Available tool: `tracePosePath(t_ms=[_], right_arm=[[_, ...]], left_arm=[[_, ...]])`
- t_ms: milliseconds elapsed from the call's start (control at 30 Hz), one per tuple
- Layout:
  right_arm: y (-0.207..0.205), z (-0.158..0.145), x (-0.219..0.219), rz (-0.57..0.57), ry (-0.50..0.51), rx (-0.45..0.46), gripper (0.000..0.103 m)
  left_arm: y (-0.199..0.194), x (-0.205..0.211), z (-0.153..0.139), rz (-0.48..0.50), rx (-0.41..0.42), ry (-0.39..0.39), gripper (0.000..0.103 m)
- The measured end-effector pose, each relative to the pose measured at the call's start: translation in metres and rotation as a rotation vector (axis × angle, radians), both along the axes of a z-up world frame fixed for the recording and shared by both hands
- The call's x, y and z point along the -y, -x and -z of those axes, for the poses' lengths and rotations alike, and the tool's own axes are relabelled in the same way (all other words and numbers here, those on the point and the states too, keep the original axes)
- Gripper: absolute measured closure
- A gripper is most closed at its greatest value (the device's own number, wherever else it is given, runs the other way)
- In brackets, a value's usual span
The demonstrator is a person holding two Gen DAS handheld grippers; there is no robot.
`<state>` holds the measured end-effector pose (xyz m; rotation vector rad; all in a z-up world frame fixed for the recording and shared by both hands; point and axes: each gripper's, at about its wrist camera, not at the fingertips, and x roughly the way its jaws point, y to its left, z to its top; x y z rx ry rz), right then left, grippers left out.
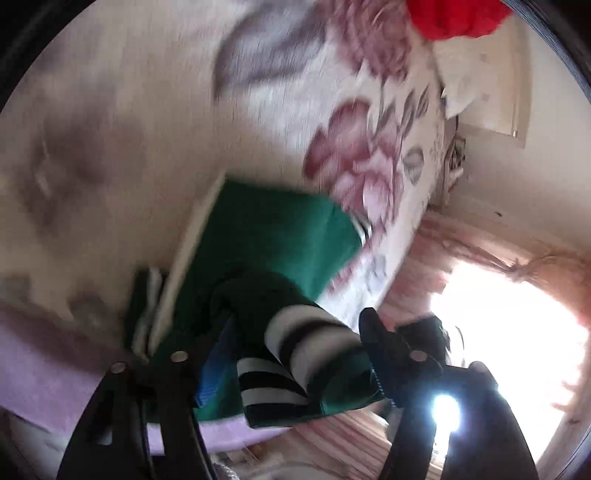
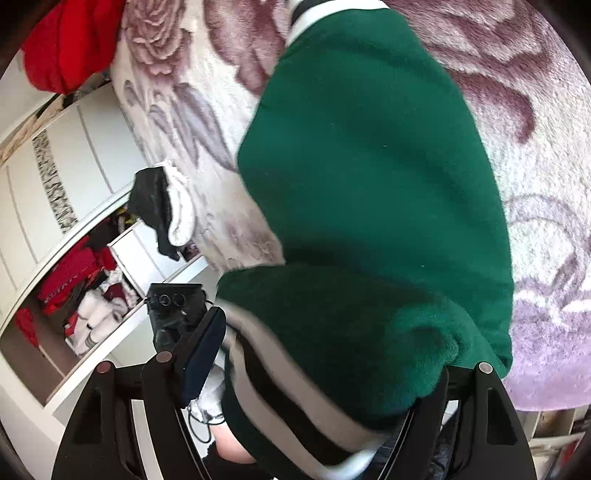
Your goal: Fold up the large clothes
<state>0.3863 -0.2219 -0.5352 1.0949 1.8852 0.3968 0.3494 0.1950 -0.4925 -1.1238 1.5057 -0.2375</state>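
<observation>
A dark green sweater (image 2: 373,177) with black-and-white striped trim lies partly folded on a floral blanket (image 2: 535,155). In the left wrist view the sweater (image 1: 273,236) lies ahead, and its striped cuff (image 1: 295,343) bunches between my left gripper's fingers (image 1: 391,350). My left gripper (image 1: 288,354) is shut on the sweater. In the right wrist view my right gripper (image 2: 325,354) is shut on the sweater's thick folded edge with striped hem (image 2: 280,373). The left gripper's camera block (image 2: 177,306) shows at the left of that view.
A red garment (image 2: 66,40) lies at the blanket's far edge; it also shows in the left wrist view (image 1: 454,14). A black cloth (image 2: 155,206) hangs off the bed side. An open wardrobe (image 2: 74,291) with clothes stands beside the bed. A bright window (image 1: 517,339) glares at right.
</observation>
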Motion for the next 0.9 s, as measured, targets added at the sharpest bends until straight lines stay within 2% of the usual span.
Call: tracePosePath(t_ms=[33, 100, 167, 233, 300, 433, 567, 600, 633, 667, 733, 800, 833, 900], right_arm=[[-0.003, -0.005, 0.004, 0.001, 0.026, 0.047, 0.018], [-0.007, -0.016, 0.016, -0.001, 0.091, 0.167, 0.017], [-0.007, -0.029, 0.028, 0.021, 0.158, 0.306, 0.017], [-0.002, -0.038, 0.041, -0.014, 0.262, 0.403, 0.017], [0.006, -0.033, 0.044, -0.088, 0.326, 0.43, 0.017], [0.014, 0.01, 0.032, -0.32, 0.462, 0.433, 0.017], [0.005, 0.056, 0.015, -0.382, 0.406, 0.471, 0.017], [0.001, 0.066, 0.011, -0.374, 0.392, 0.474, 0.022], [0.001, 0.069, 0.009, -0.36, 0.372, 0.485, 0.03], [-0.002, 0.07, 0.004, -0.371, 0.387, 0.505, 0.038], [0.0, 0.063, -0.002, -0.394, 0.445, 0.553, 0.051], [0.006, 0.05, 0.006, -0.356, 0.475, 0.567, 0.071], [0.009, 0.044, 0.012, -0.33, 0.471, 0.568, 0.075], [0.018, 0.026, 0.024, -0.264, 0.431, 0.561, 0.094]], left_arm=[[-0.003, 0.001, -0.004, 0.008, 0.035, -0.031, 0.034], [-0.005, 0.009, -0.015, 0.053, 0.112, -0.172, 0.034], [0.0, 0.018, -0.02, 0.091, 0.152, -0.28, 0.034], [0.009, 0.032, -0.021, 0.126, 0.184, -0.374, 0.034], [0.018, 0.045, -0.012, 0.162, 0.188, -0.408, 0.034], [0.019, 0.078, 0.021, 0.251, 0.19, -0.456, 0.033], [-0.001, 0.103, 0.048, 0.34, 0.25, -0.573, 0.034], [-0.004, 0.105, 0.05, 0.345, 0.277, -0.593, 0.038], [-0.007, 0.107, 0.049, 0.348, 0.313, -0.602, 0.062], [-0.008, 0.108, 0.047, 0.356, 0.322, -0.632, 0.071], [-0.005, 0.106, 0.039, 0.35, 0.356, -0.633, 0.079], [0.003, 0.101, 0.023, 0.324, 0.381, -0.615, 0.082], [0.007, 0.099, 0.012, 0.305, 0.394, -0.599, 0.082], [0.014, 0.099, -0.004, 0.296, 0.409, -0.598, 0.083]])
